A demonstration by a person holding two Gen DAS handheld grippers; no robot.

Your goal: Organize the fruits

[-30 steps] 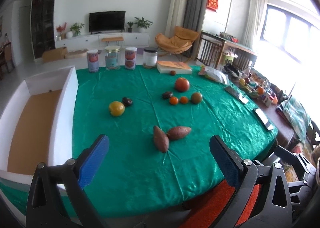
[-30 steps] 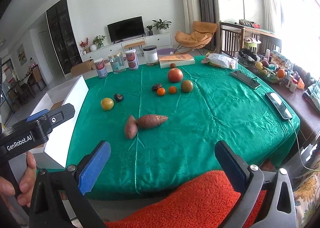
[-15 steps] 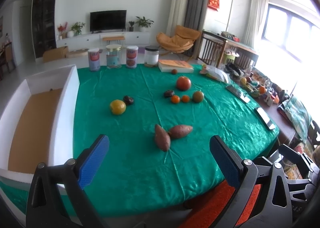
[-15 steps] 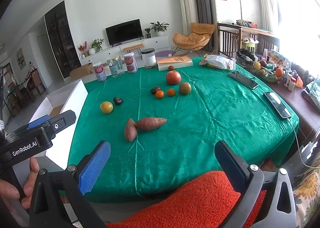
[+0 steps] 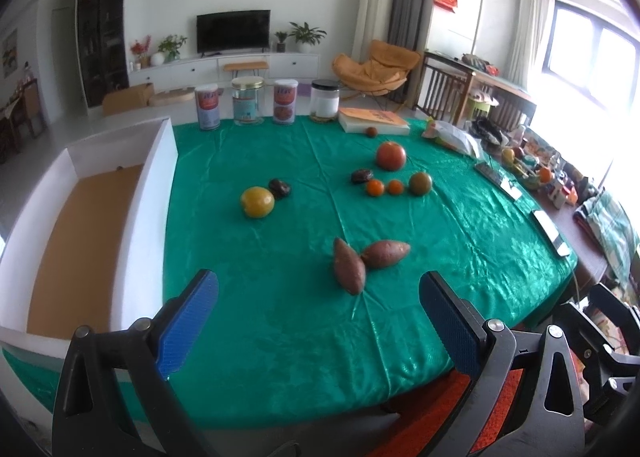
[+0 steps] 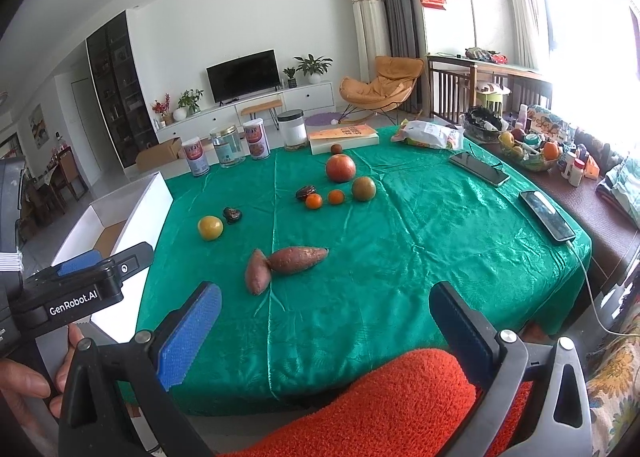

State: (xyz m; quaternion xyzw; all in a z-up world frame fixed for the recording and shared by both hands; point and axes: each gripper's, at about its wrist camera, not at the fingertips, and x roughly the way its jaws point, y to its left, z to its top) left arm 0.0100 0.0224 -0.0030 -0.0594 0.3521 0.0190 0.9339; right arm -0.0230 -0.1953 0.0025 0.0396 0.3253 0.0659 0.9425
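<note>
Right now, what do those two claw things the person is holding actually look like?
Each gripper, left and right, is black plastic with two wide-set fingers, silver pins at the joints and triangular cut-outs. The finger pads are flat, blue and finely ribbed. Seen from the right one, the left gripper's body carries white "GenRobot.AI" lettering. No sleeve shows.

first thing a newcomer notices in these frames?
Probably the bright green tablecloth with produce scattered on it: two sweet potatoes touching near the front, a yellow citrus to the left, a large red fruit farther back. Next, the open white box at the table's left edge, and the blue-padded left gripper and right gripper, both open and holding nothing.
</note>
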